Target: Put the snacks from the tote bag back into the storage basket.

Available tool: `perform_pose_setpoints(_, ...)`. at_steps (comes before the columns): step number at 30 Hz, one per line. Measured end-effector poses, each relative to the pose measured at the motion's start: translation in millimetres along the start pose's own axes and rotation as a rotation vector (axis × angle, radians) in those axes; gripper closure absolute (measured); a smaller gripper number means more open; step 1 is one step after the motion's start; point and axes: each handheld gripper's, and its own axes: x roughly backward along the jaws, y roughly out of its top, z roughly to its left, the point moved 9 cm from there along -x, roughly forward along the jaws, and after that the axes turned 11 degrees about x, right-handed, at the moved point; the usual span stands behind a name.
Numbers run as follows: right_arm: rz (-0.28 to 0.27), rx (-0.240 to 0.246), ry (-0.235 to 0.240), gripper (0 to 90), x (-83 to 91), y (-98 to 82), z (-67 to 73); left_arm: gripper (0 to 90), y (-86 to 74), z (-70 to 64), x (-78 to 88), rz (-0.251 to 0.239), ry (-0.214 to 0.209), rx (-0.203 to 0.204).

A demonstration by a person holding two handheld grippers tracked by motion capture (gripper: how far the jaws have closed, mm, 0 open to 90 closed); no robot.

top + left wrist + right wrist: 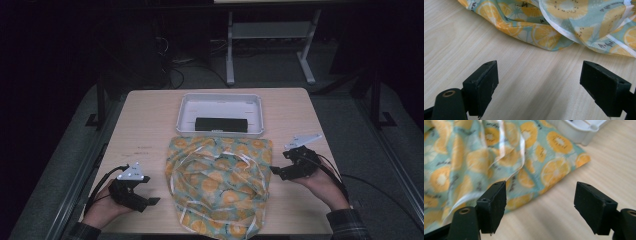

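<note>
**Script on the cloth, too small to read**

The citrus-print cloth [554, 27] carries short lines of dark cursive lettering among the fruit slices; in the left gripper view one begins with what looks like "A", the rest illegible. In the right gripper view the lettering is blurred. No other text is legible.

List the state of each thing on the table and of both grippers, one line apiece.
Citrus-print teal and orange fabric bag: crumpled, lying flat, ungripped.
White rectangular plastic tray: upright, holding one item.
Black rectangular block: lying flat inside the tray.
Left gripper: jaws open, empty, beside the bag.
Right gripper: jaws open, empty, at the bag's edge.
Light wooden table: bearing everything.
</note>
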Motion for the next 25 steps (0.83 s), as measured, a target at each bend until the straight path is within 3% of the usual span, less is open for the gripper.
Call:
perform_pose_setpoints(6,-0.018,-0.011,0.001,24.2,6.5,-15.9,15.9,14.6,-0.1,-0.2,-0.1,0.002,-0.002,-0.002)
perform_pose_setpoints(14,-0.003,-0.041,0.003,23.2,16.1,-45.4,36.2,14.6,-0.2,1.2,0.1,-0.004,0.004,-0.007)
perform_pose_setpoints(18,0.015,-0.041,-0.007,22.2,20.0,-57.0,40.4,14.6,-0.4,2.0,-0.9,0.002,0.005,-0.012)
perform_pose_setpoints(25,-0.008,-0.07,-0.038,21.0,25.2,-59.2,34.3,14.6,1.4,0.8,-2.8,0.004,0.0,-0.016)
